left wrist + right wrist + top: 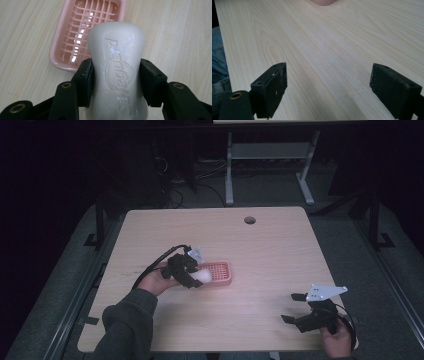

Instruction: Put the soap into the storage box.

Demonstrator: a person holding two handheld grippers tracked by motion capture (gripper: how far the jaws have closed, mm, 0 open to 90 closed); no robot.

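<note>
White soap bar (117, 72) sits clamped between the left tool's (192, 272) pads, held just above the near end of the pink soap dish (63, 53). That dish lies mid-bench (270, 250), slotted bottom bare. Right tool (297, 309) rests well apart near the bench's front right corner, jaws wide apart with only wood between them.

The left gripper (192, 272) is showing black jaws with brass screw rings and a black cable; the person is wearing a grey-green sleeve (127, 322).
</note>
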